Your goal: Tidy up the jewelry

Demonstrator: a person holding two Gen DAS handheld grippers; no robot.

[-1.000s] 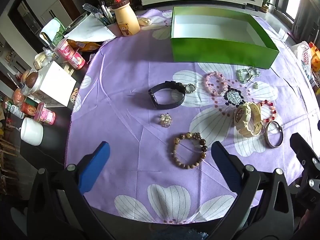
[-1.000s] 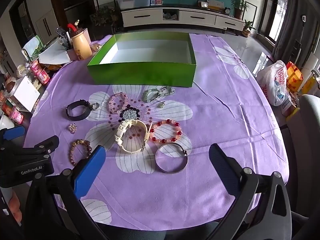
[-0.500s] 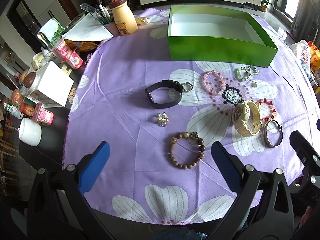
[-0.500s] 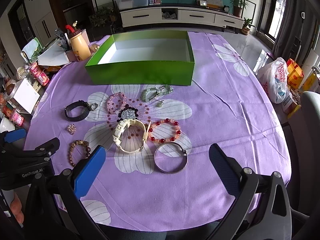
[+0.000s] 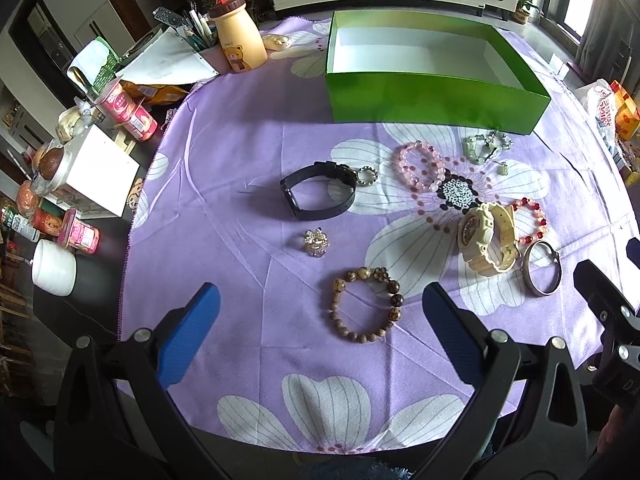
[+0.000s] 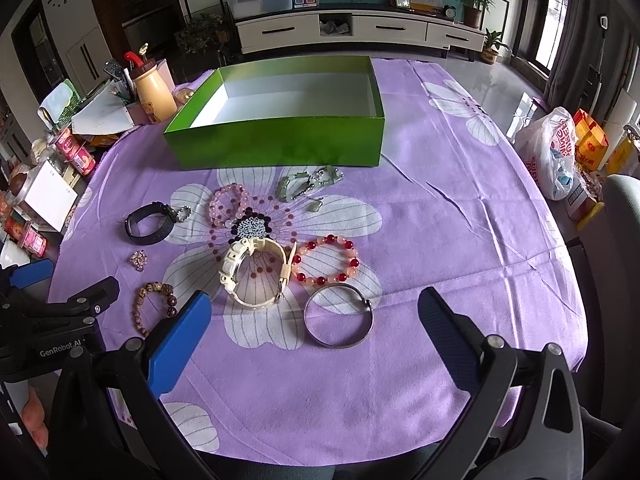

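Note:
An empty green box [image 5: 432, 96] [image 6: 276, 144] stands at the far side of the purple flowered cloth. Jewelry lies in front of it: a black watch [image 5: 320, 194] [image 6: 148, 224], a brown bead bracelet [image 5: 366, 304] [image 6: 156, 308], a small brooch [image 5: 316, 242], a pink bead bracelet [image 5: 420, 166], a cream watch [image 5: 488, 240] [image 6: 256, 272], a red bead bracelet [image 6: 326, 260], a silver bangle [image 6: 338, 316] [image 5: 542, 266] and a green chain [image 6: 308, 184]. My left gripper [image 5: 320, 332] is open and empty, just short of the brown bracelet. My right gripper [image 6: 316, 340] is open and empty over the bangle.
Clutter crowds the table's left edge: a bear bottle [image 5: 238, 36], papers [image 5: 164, 62], drink cups [image 5: 132, 112], a white box [image 5: 100, 172] and a white cup [image 5: 54, 268]. A plastic bag [image 6: 548, 152] and a chair [image 6: 624, 220] are at the right.
Both grippers have drifted slightly, the scene shifting a little in each view. The jewelry and box have not moved. Both grippers stay open.

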